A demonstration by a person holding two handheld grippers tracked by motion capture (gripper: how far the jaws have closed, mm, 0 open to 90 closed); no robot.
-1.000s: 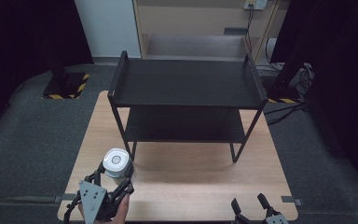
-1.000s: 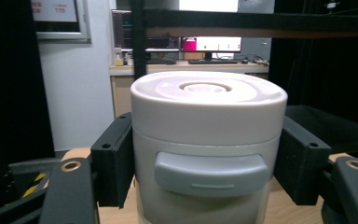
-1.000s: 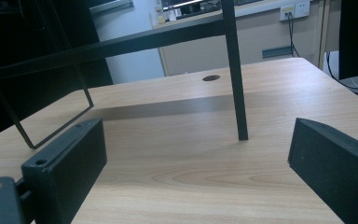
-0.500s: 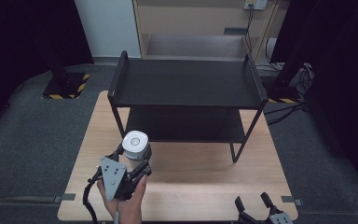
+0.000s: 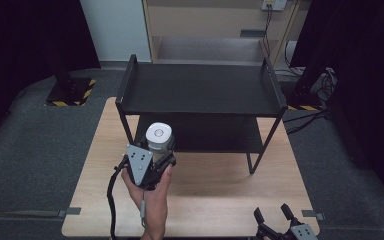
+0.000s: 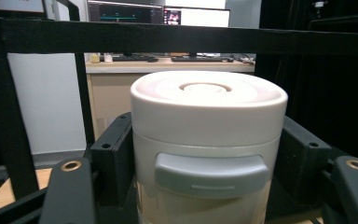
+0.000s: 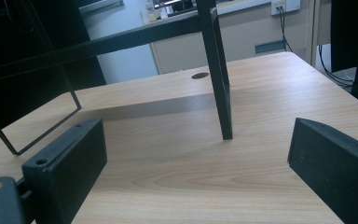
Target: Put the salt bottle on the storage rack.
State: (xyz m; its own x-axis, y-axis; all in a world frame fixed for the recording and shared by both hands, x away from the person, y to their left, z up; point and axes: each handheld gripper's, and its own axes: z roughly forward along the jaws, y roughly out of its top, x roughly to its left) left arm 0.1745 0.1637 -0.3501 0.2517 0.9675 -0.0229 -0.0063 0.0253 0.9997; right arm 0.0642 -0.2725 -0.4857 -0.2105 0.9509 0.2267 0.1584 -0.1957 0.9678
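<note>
Now a white jar is gripped by the left claw at the front of the black shelf rack.

Clamped between the two black jaws of the left claw (image 5: 156, 156), the white jar (image 5: 159, 137) is held upright, its round lid on top and a grey tab on its side facing the left gripper view; both pads are pressed against its sides. The jar is carried above the wooden table (image 5: 220, 200), just before the front left leg of the shelf rack (image 5: 200, 90), near the lower shelf's front edge. The right claw (image 5: 275, 216) is seen well apart from the rack, at the table's near right edge, its jaws spread wide with bare wood between them.
</note>
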